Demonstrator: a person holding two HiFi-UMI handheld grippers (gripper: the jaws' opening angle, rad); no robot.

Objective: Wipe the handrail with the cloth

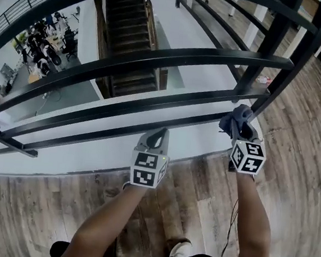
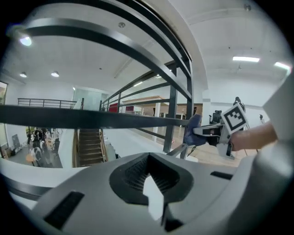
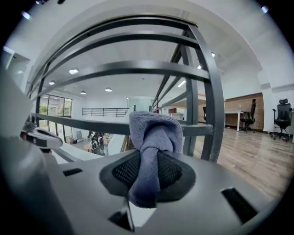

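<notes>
The right gripper [image 3: 147,158] has its jaws closed on the cloth [image 3: 154,133], a blue-grey towel piece. The cloth is pinched in the middle, so a rounded bunch stands out in front of the jaws and a short tail hangs behind them. In the head view this gripper [image 1: 240,128] brings the cloth [image 1: 235,116] to the lowest bar of the handrail [image 1: 156,59], just beside the vertical post [image 1: 270,45]. The bunch seems to lie against the bar, but I cannot tell the real contact.

The left gripper [image 2: 148,158] has its jaws together, with nothing between the ribbed pads. In the head view it [image 1: 161,133] is to the left of the right one, near the same low bar and apart from it. Its own view shows the right gripper [image 2: 216,131] with the cloth [image 2: 192,128] at the post.

The handrail is made of black metal, with several long horizontal bars that look curved in these wide pictures. The person stands on a wooden plank floor [image 1: 199,196] of grey-brown colour, which ends at a white ledge [image 1: 90,152] under the bars. Behind the rail the space opens down to a lower level, where a dark staircase [image 1: 129,37] descends and some people [image 1: 44,46] stand among equipment. On the upper level there are office chairs [image 3: 282,119] and ceiling lights [image 2: 245,58] on a white ceiling.
</notes>
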